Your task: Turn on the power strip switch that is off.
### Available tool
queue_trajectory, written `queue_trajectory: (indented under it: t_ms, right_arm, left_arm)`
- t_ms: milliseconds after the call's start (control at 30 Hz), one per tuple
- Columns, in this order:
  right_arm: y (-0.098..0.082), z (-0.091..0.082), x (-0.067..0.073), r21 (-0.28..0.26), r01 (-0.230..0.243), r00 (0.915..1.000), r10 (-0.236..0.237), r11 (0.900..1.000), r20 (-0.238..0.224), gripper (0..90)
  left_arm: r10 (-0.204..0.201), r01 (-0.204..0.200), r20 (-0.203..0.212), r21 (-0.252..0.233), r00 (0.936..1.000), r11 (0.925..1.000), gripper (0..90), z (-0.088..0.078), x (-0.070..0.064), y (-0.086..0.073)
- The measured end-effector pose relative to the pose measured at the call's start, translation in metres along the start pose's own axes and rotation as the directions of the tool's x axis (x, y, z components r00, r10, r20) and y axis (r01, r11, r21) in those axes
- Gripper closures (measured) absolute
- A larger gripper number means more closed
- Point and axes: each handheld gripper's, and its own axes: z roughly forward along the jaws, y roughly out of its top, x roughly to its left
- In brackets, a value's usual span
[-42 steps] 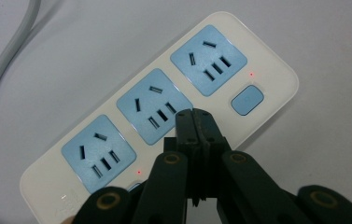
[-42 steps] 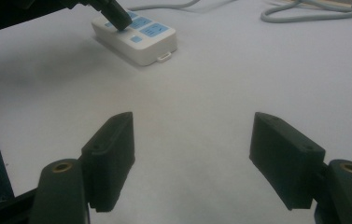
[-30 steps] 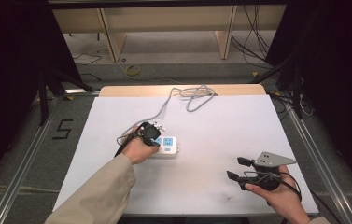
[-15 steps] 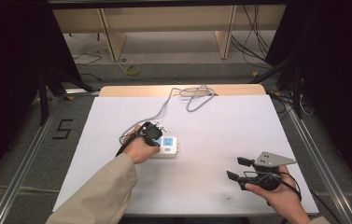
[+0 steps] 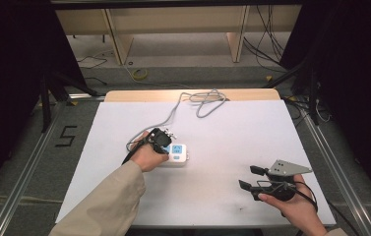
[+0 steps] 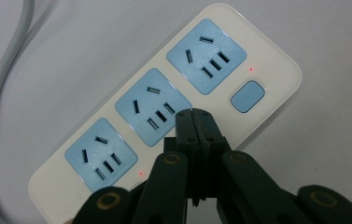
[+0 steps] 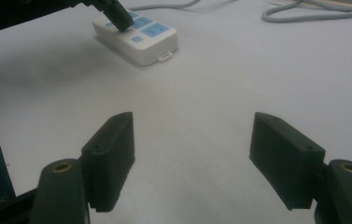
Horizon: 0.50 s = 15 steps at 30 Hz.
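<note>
A white power strip (image 6: pixel 173 98) with three blue sockets and a blue switch (image 6: pixel 247 96) lies on the white table; in the high view the power strip (image 5: pixel 177 154) sits left of centre. My left gripper (image 6: pixel 194 114) is shut with nothing between its jaws, its tips just over the strip's edge beside the middle socket. In the high view the left gripper (image 5: pixel 162 139) hovers at the strip's left end. My right gripper (image 5: pixel 252 178) rests near the front right, open and empty; its fingers (image 7: pixel 110 154) stand wide apart, pointing toward the power strip (image 7: pixel 136 35).
The strip's grey cable (image 5: pixel 200 101) loops toward the table's far edge. The white table sheet (image 5: pixel 232 137) stretches between the two hands. Dark curtains flank the table, and shelving legs stand on the floor beyond.
</note>
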Motion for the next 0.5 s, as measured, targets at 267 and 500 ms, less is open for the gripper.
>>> queue_trajectory:
  t_ms: [267, 500]
  right_arm:
    - [0.0001, -0.0001, 0.0001, 0.000, 0.001, 1.0000, -0.001, 1.000, 0.000, 31.3]
    - [-0.0001, -0.0004, 0.0001, 0.000, 0.001, 1.0000, -0.001, 1.000, -0.001, 31.3]
  left_arm:
    - [0.016, -0.016, -0.010, 0.007, 0.9998, 0.9999, 90.0, -0.0001, -0.0016, 0.0002]
    - [0.017, -0.017, -0.009, 0.010, 0.9998, 0.9998, 90.0, 0.0002, -0.0016, 0.0005]
